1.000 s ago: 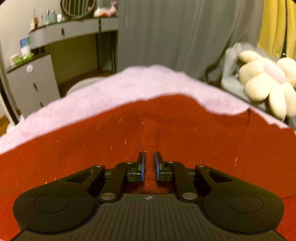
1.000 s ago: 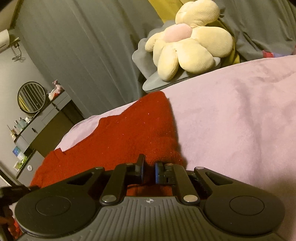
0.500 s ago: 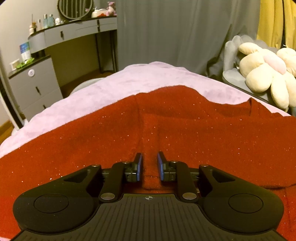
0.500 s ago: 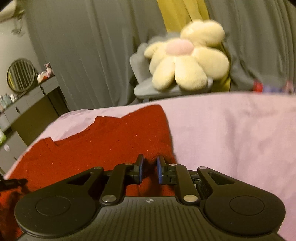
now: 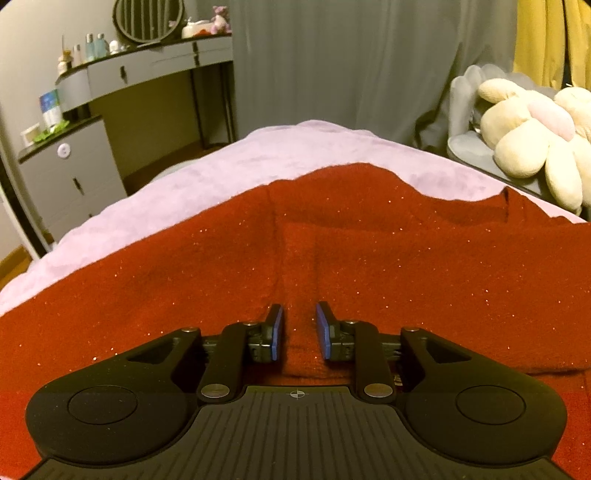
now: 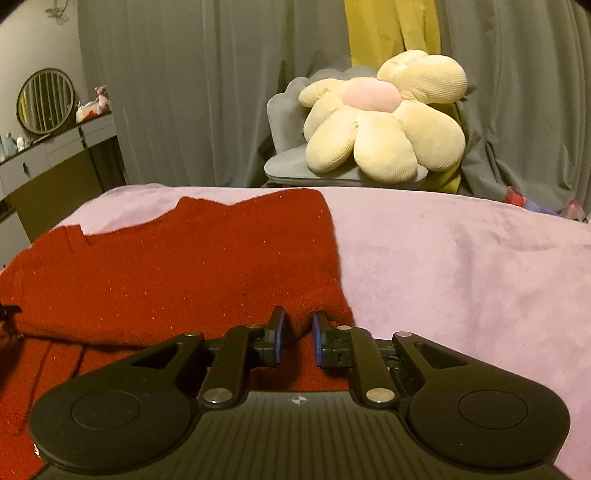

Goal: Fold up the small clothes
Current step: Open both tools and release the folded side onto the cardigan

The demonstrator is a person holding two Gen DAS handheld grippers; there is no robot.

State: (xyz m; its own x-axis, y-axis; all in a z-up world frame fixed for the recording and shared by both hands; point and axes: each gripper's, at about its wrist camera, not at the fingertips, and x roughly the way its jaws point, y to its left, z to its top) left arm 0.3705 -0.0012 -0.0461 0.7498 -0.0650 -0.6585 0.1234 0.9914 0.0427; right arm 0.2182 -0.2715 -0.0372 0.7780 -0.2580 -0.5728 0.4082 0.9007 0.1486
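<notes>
A red knitted garment flecked with glitter lies spread over a bed covered by a lilac blanket. In the left wrist view the garment fills the middle of the frame from 9 o'clock to 3 o'clock, with a folded layer whose edge runs toward 12 o'clock and a notch in its far edge near 2 o'clock. The left hand-held gripper sits low over the fabric at 6 o'clock; its blue-padded fingers stand a narrow gap apart, with a ridge of red cloth lying between them, and I cannot tell whether the pads actually press it.

In the right wrist view the garment occupies the left half, its right edge running from 12 o'clock down to the centre, with bare blanket stretching to 3 o'clock. The right hand-held gripper rests at the garment's near right corner, fingers narrowly parted, the rolled hem sitting between the pads; contact is again unclear.

Beyond the bed, a cream flower-shaped cushion with a pink centre sits on a grey chair at 12 to 1 o'clock, before grey curtains. A grey dressing table with a round mirror and bottles stands at 10 to 11 o'clock in the left view.
</notes>
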